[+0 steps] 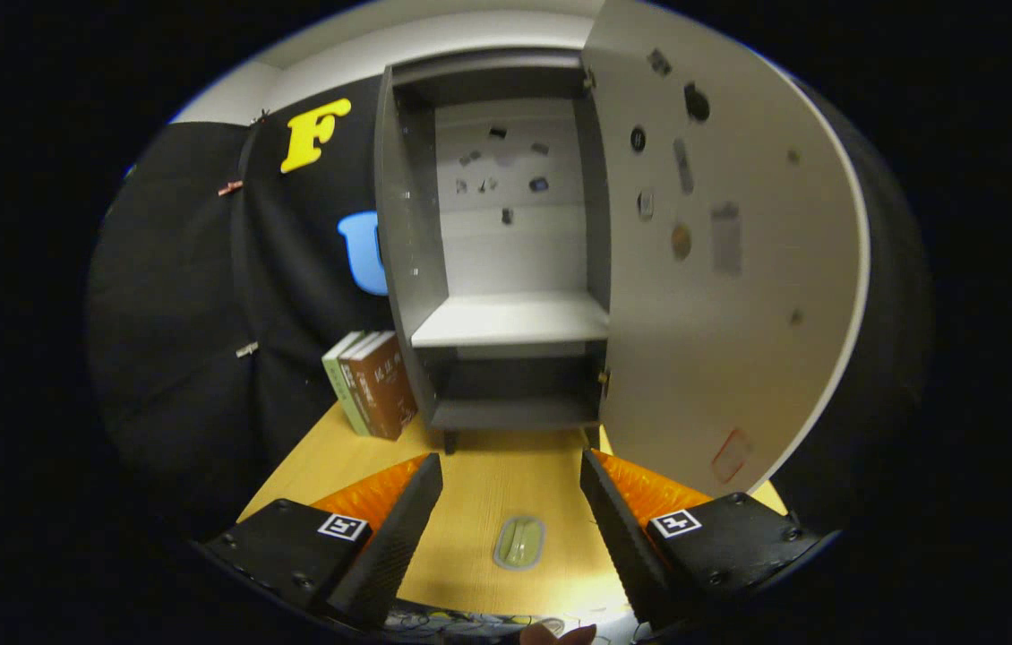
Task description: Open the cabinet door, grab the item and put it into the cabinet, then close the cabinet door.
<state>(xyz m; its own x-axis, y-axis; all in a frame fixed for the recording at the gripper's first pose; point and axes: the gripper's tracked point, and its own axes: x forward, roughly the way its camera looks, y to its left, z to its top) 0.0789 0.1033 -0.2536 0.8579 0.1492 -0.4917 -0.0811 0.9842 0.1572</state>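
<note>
gripper fingers spread wide, gripping nothing. a small pale-green oval item lies on the wooden table between them. at 12 o'clock, cabinet with door swung open toward 2 o'clock; books lean at 10 o'clock, touching the cabinet.

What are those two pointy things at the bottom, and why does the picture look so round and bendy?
Those are the two fingers of a gripper, a grabbing tool a person carries in one hand. A camera rides on it and looks forward along the fingers; its lens bends everything round. The fingers are spread open and hold nothing. Between them, on the yellow wooden table, lies a small pale oval item. Beyond the fingers stands a grey cabinet, its door already swung open, with little stickers on it. Some books lean beside the cabinet. The item still has to go inside.
</note>
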